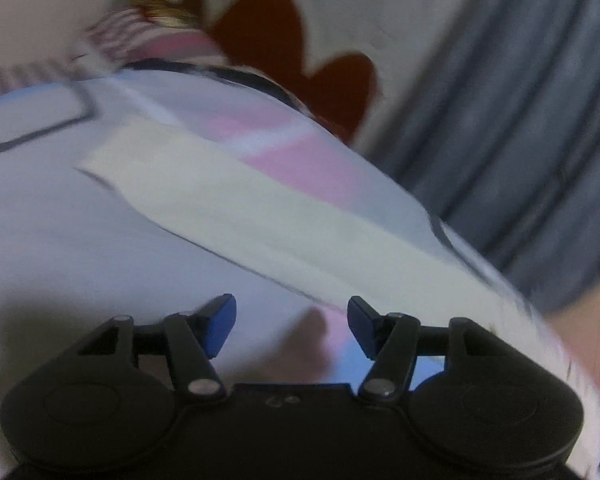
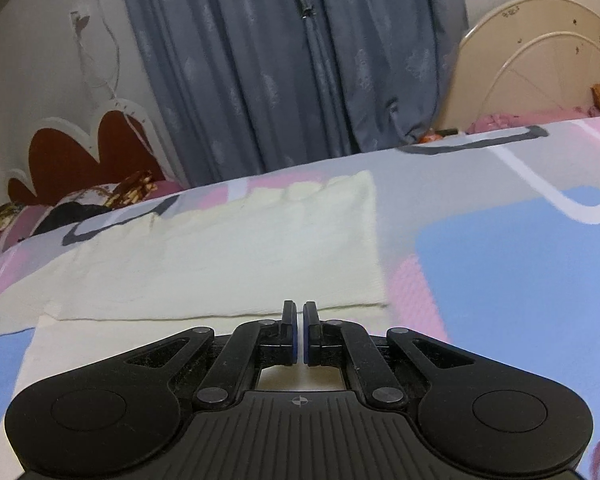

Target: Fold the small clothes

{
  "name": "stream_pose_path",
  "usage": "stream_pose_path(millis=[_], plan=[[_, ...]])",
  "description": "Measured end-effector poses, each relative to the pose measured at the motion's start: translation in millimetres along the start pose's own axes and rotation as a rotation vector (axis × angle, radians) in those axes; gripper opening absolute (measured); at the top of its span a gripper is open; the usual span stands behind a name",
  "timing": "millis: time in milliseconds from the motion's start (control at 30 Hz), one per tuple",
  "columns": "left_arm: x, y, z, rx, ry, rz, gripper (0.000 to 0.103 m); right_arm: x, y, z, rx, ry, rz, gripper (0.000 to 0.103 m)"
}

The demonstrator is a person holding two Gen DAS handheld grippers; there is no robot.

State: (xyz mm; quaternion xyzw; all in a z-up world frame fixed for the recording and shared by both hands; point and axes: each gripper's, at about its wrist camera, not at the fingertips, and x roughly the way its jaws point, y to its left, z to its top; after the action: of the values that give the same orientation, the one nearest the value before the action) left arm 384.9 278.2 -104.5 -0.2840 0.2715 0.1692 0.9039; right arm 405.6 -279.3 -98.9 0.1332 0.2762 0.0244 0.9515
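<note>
Folding appears partly complete: cream garment [image 2: 228,252] lies flat on the bed cover [image 2: 500,260], centre-left of the right view, one layer doubled over another. Further folds probably remain. Left tool [image 1: 291,326] is wide open, empty; right tool [image 2: 299,332] is nearly closed, gripping nothing visible.

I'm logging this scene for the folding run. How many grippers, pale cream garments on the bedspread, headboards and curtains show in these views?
Grippers: 2, the left gripper open, the right gripper nearly shut
Pale cream garment on the patterned bedspread: 1
Headboards: 2, red scalloped and cream arched
Grey-blue curtain: 1
Total: 6
</note>
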Motion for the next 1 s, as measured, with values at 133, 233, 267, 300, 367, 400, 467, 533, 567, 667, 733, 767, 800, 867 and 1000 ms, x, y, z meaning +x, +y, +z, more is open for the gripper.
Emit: stream_pose_path(millis=[133,233,267,300,367,400,467,533,567,667,733,767,800,867,1000], plan=[[3.7,46.3,20.2,-0.168,-0.029,-0.030,0.055,10.9,10.9,4.6,0.017,-0.011,-0.033,0.000],[11.9,65.4,33.7,-0.244,-0.049,-0.050,0.050,17.9,6.7,12.9,0.076,-0.021,-0.068,0.001],[14.4,72.1,37.0,-0.270,-0.054,-0.057,0.046,19.3,6.1,15.7,0.092,-0.023,-0.074,0.001],[18.4,77.8,40.8,-0.305,-0.058,-0.063,0.041,19.9,6.3,17.3,0.098,-0.025,-0.078,0.001],[22.7,85.0,44.5,-0.346,-0.068,-0.058,0.036,20.1,9.3,18.7,0.092,-0.027,-0.081,0.000],[25.5,83.8,48.5,-0.351,-0.067,-0.041,0.034,20.0,11.7,18.4,0.082,-0.026,-0.081,0.000],[30.4,76.6,57.6,-0.309,-0.067,0.023,0.023,20.5,13.9,15.8,0.074,-0.022,-0.080,0.000],[33.5,54.8,65.5,-0.211,-0.054,0.026,0.002,22.4,14.1,13.1,0.074,-0.012,-0.077,0.000],[33.1,38.7,67.7,-0.154,-0.068,-0.006,0.002,23.2,13.5,11.8,0.079,-0.009,-0.074,0.000],[29.2,-20.5,61.7,0.046,-0.042,-0.154,0.002,24.7,14.3,7.4,0.084,-0.007,-0.060,0.001],[25.9,-70.1,45.4,0.157,-0.027,-0.245,0.002,26.2,15.7,5.3,0.076,-0.005,-0.053,0.001],[25.1,-91.9,36.2,0.187,-0.013,-0.277,0.002,26.6,16.6,4.1,0.070,-0.005,-0.050,0.001],[25.7,-116.9,25.3,0.222,0.009,-0.317,0.002,26.7,17.1,3.4,0.065,-0.004,-0.046,0.001],[27.6,-166.4,0.7,0.300,0.045,-0.385,0.002,25.9,16.7,2.7,0.063,-0.001,-0.035,0.000],[35.3,-249.3,-55.9,0.425,0.142,-0.471,0.002,21.7,12.6,4.0,0.065,-0.003,-0.017,0.001]])
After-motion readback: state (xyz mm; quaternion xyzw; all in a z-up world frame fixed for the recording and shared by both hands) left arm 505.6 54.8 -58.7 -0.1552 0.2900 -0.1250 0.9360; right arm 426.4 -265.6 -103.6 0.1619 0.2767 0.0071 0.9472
